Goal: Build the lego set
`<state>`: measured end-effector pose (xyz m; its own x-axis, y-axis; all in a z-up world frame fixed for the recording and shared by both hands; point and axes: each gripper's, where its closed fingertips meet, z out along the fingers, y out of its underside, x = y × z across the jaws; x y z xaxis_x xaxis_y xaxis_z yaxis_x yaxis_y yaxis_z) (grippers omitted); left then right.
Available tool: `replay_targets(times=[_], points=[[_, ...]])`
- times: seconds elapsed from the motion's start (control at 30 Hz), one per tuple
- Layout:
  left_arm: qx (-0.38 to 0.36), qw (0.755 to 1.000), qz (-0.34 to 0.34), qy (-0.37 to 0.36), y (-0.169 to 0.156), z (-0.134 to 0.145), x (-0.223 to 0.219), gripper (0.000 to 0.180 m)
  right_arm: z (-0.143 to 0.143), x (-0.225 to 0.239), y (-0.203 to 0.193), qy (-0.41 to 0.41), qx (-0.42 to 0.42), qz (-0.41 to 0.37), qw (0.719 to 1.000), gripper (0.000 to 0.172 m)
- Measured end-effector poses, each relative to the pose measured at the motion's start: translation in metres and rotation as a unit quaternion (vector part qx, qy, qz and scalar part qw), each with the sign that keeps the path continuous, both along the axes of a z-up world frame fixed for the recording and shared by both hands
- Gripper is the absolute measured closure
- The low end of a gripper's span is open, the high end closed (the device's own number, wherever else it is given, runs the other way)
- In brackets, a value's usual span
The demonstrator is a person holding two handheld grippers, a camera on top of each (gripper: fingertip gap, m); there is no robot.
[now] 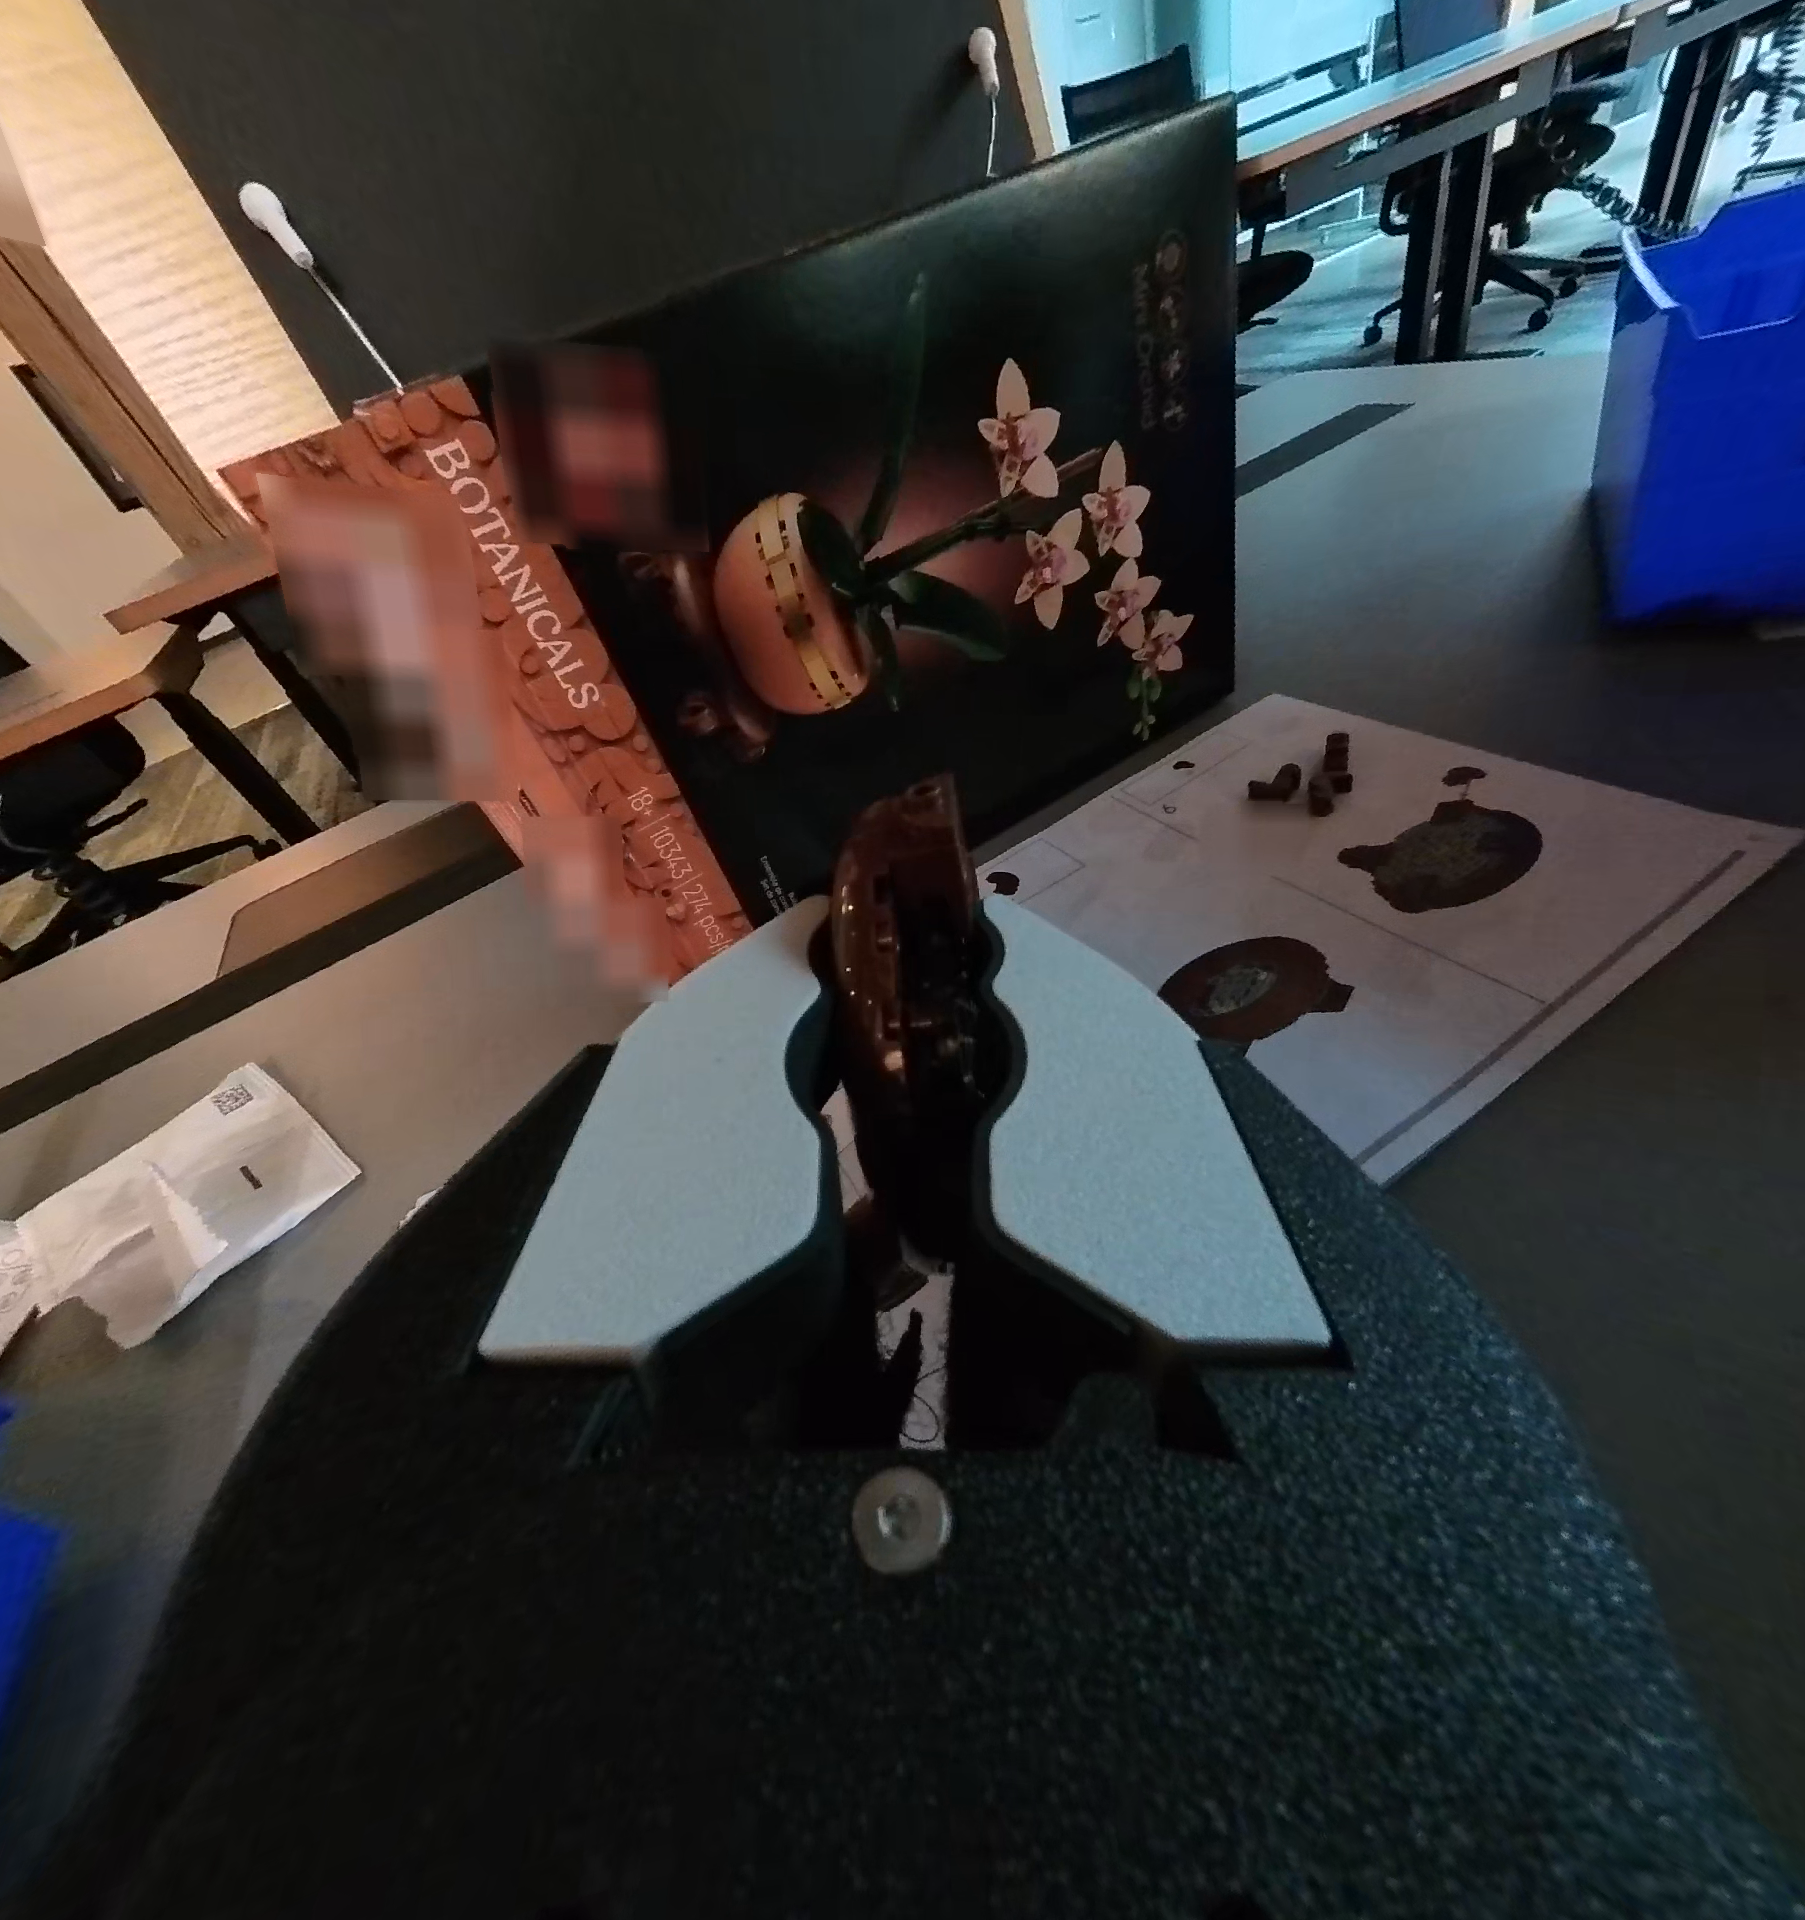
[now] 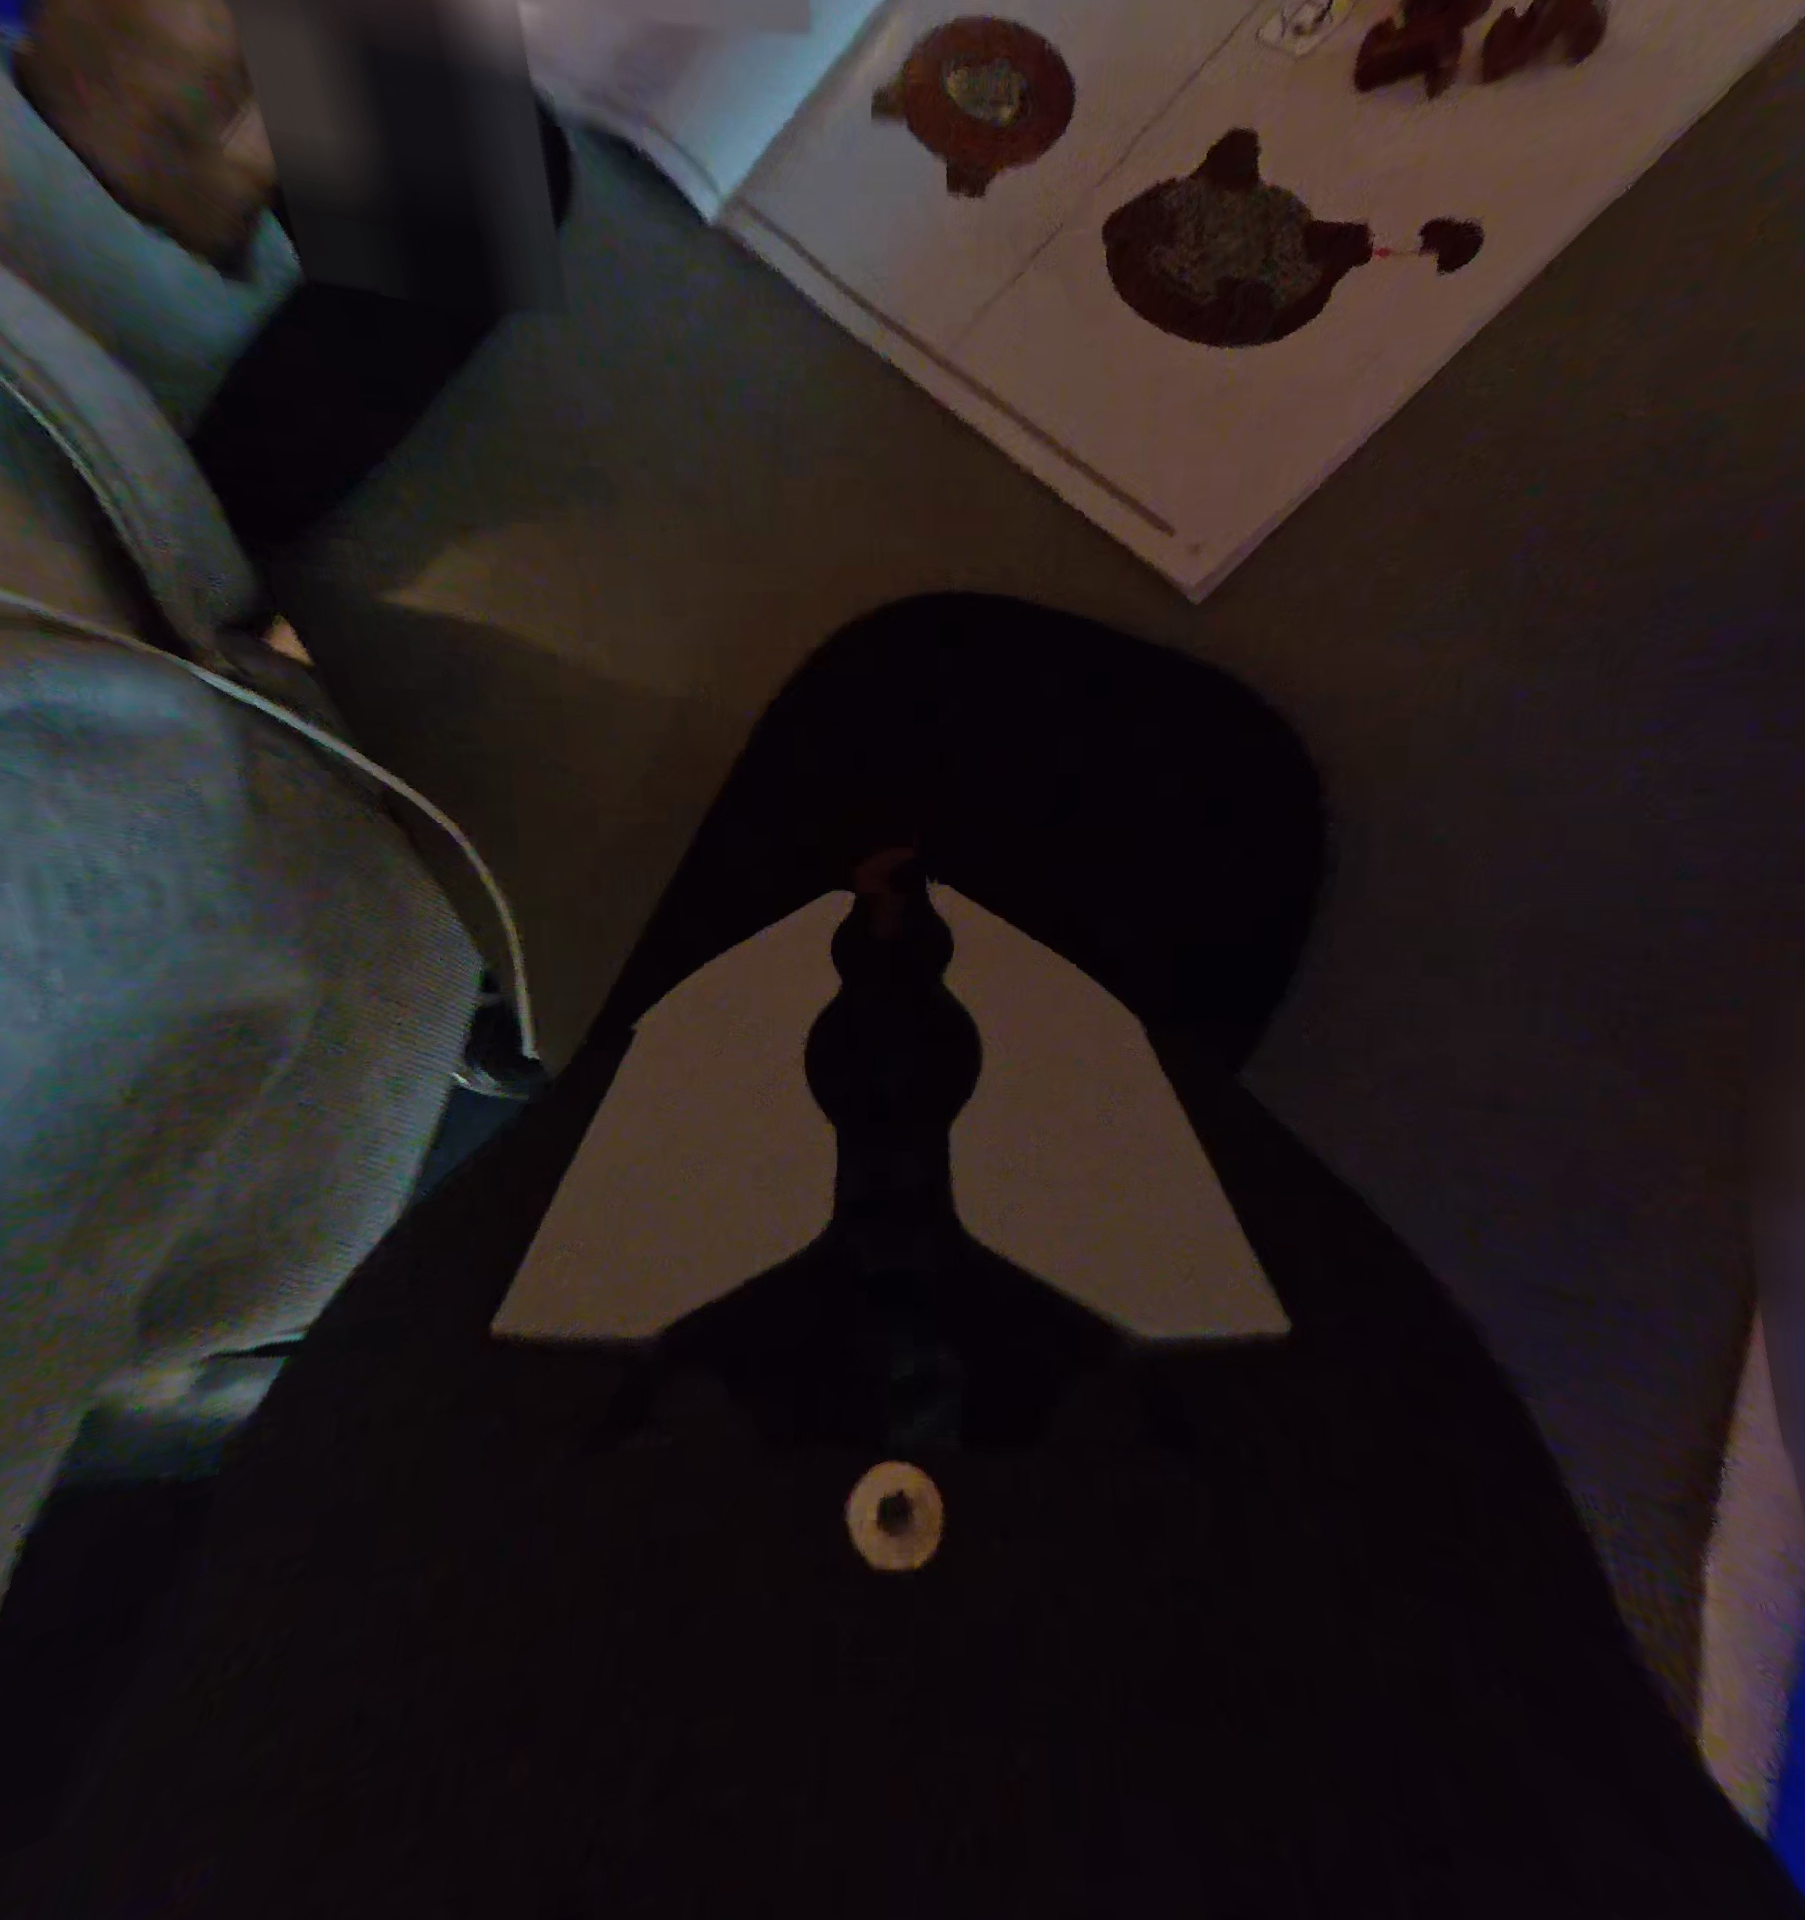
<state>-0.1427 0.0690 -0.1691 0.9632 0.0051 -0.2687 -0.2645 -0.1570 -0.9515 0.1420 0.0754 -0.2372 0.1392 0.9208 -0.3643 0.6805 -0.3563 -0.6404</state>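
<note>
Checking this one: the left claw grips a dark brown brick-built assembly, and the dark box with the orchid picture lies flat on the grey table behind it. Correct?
Not quite. In the left wrist view the dark cardboard box with the orchid picture stands upright on the grey table, not flat. The rest holds: the left claw grips a dark brown brick-built assembly in front of it.

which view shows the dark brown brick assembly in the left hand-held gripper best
The left wrist view: the brown brick assembly stands upright between its pale fingers, lit and close. The right wrist view does not show it, only a dark shadow and the instruction sheet.
</note>
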Motion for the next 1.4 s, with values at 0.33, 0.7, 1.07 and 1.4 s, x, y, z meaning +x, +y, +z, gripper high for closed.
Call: replay_targets(times=[0.33, 0.7, 1.07, 1.4], points=[[-0.002, 1.000, 0.002, 0.001, 0.000, -0.001, -0.001, 0.159, -0.015, 0.001, -0.008, -0.043, 0.047, 0.006, 0.998, 0.163], [0.002, 1.000, -0.001, 0.000, 0.000, 0.001, 0.000, 0.159, -0.005, 0.000, -0.017, -0.032, 0.064, 0.010, 0.997, 0.164], [0.005, 1.000, -0.003, -0.001, -0.001, 0.002, 0.001, 0.159, -0.008, 0.004, -0.014, -0.030, 0.055, -0.009, 0.998, 0.162], [0.005, 1.000, -0.004, 0.000, -0.001, 0.002, 0.001, 0.159, -0.007, -0.002, -0.012, 0.012, -0.033, -0.041, 0.999, 0.165]])
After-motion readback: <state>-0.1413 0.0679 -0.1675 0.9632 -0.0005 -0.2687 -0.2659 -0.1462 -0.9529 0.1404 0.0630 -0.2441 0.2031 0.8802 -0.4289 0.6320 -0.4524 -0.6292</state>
